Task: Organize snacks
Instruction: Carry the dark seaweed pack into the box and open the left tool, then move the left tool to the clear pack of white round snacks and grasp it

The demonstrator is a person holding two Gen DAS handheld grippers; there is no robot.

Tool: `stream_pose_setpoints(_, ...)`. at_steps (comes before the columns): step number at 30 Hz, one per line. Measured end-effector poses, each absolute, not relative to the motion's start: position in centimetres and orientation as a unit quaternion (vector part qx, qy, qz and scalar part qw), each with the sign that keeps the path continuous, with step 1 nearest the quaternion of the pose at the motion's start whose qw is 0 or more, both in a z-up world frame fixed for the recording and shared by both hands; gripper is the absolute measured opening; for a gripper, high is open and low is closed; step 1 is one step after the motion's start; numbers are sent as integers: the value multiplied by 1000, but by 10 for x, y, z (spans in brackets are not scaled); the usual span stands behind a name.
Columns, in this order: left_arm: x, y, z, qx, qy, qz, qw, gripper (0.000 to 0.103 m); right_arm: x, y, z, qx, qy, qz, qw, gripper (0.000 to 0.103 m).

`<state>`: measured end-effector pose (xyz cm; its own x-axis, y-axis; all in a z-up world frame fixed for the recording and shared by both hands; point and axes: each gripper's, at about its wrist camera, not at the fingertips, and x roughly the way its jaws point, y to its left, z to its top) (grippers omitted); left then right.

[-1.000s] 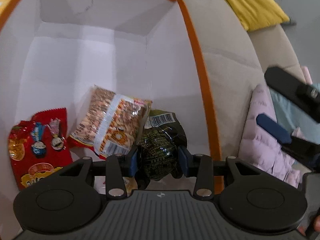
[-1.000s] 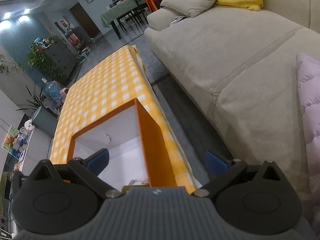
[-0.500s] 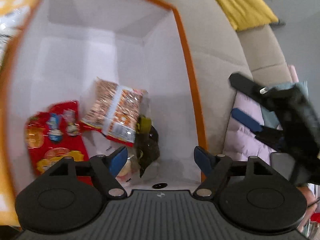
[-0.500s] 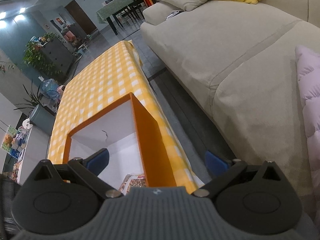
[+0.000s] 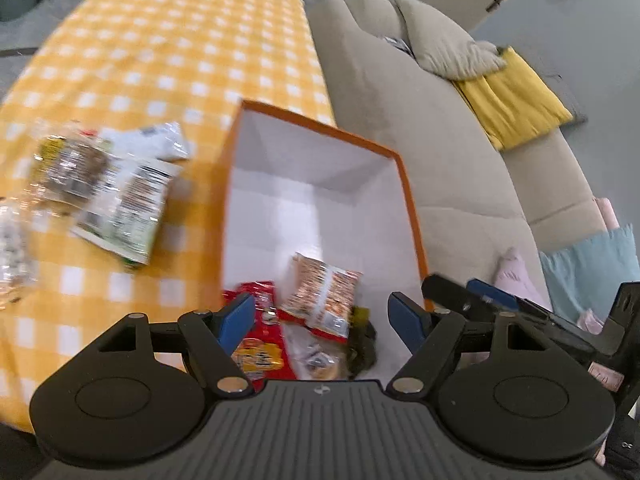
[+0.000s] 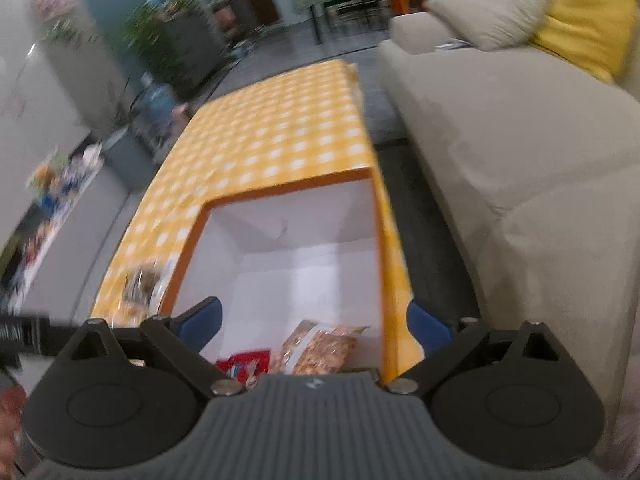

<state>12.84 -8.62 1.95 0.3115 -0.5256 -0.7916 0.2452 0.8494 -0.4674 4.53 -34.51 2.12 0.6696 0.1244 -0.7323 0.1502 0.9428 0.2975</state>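
An orange box with a white inside stands on the yellow checked table. In it lie a peanut packet, a red snack packet and a dark green packet. My left gripper is open and empty above the box's near end. Two loose packets, a green-white one and a clear one, lie on the table left of the box. My right gripper is open and empty above the box; the peanut packet shows below it.
A beige sofa with a yellow cushion runs along the table's right side. The right gripper's fingers show at the left view's right edge. The yellow checked table stretches far beyond the box. Plants and furniture stand far off.
My left gripper opened and let the dark green packet drop into the box, then rose and pulled back. My right gripper swung left over the box.
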Motion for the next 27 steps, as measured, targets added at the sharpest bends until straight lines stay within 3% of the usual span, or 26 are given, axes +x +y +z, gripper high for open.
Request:
stream_pose_setpoints(9, 112, -29, 35, -129, 520, -195, 822, 88, 55, -310, 26, 106, 461, -7, 881, 96)
stream_pose_setpoints(15, 113, 20, 37, -137, 509, -110, 843, 88, 59, -297, 25, 140, 498, 10, 856, 96)
stream_pose_setpoints(20, 112, 60, 41, -155, 491, -66, 855, 88, 57, -277, 38, 143, 488, 37, 860, 97)
stream_pose_setpoints(27, 114, 107, 29, -180, 471, -11, 863, 88, 54, -221, 60, 60, 439, 42, 895, 98)
